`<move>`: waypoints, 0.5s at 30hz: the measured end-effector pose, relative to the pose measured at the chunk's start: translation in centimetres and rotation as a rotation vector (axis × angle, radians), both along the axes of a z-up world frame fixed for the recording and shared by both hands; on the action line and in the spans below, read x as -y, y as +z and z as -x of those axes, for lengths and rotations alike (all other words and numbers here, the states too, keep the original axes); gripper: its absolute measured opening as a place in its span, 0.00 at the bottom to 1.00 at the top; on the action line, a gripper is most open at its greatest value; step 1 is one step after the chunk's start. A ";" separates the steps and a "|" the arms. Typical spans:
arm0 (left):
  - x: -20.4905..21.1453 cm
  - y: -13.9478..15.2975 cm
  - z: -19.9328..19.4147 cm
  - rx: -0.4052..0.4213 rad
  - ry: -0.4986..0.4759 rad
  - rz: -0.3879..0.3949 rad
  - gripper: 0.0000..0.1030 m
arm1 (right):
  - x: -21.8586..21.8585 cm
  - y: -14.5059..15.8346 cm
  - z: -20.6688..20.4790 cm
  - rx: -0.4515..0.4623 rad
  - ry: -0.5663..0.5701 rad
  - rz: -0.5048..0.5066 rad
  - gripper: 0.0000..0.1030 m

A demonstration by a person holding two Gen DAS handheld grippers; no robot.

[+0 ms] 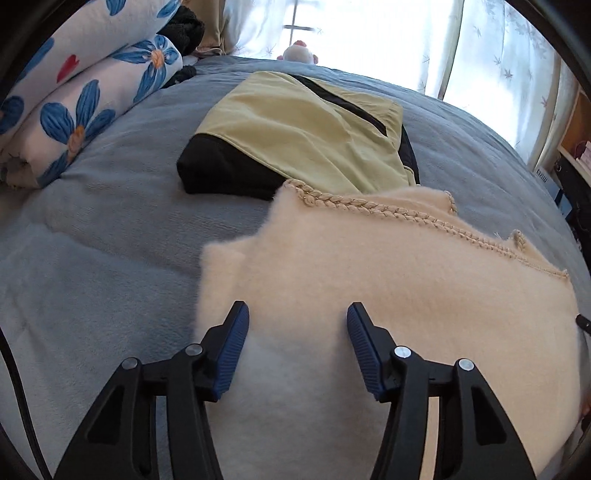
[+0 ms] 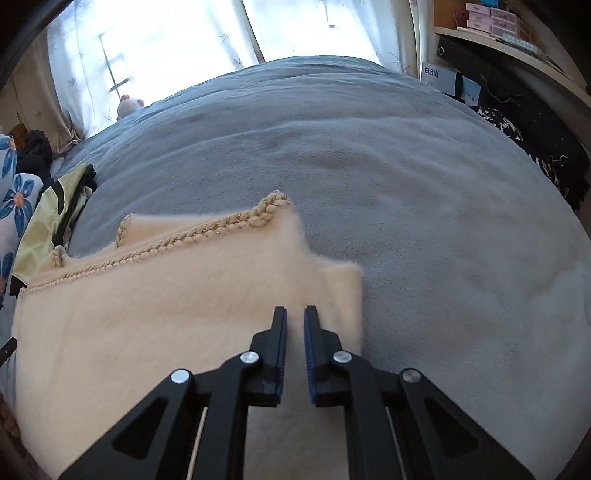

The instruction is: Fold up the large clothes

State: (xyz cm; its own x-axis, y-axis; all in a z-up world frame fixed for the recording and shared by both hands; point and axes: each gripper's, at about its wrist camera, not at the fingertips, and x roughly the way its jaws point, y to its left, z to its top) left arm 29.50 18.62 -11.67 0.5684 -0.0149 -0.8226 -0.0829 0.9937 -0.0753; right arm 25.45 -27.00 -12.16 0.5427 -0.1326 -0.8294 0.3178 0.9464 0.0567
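A fluffy cream garment (image 1: 369, 295) with braided trim lies folded on the blue-grey bed cover (image 1: 110, 221). My left gripper (image 1: 297, 317) is open, its fingers spread over the garment's left part, holding nothing. The same garment shows in the right wrist view (image 2: 166, 288). My right gripper (image 2: 294, 321) hovers over the garment's right edge with its jaws nearly closed, a narrow gap between them and no cloth seen in it.
A folded yellow-green and black garment (image 1: 306, 136) lies just beyond the cream one. Rolled floral bedding (image 1: 81, 99) sits at the far left. A window with curtains (image 2: 166, 37) is behind the bed. Shelves and boxes (image 2: 498, 22) stand at the right.
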 end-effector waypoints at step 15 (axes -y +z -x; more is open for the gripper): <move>9.7 2.0 11.9 -0.002 -0.133 0.079 0.66 | -17.4 2.0 9.4 0.040 0.366 -0.162 0.55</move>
State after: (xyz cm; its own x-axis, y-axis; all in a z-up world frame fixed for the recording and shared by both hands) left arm 17.55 8.92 -9.65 0.5552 -0.1544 -0.8173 0.0487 0.9870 -0.1534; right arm 16.06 -9.59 -10.12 0.5622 0.2061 -0.8009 -0.0442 0.9746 0.2197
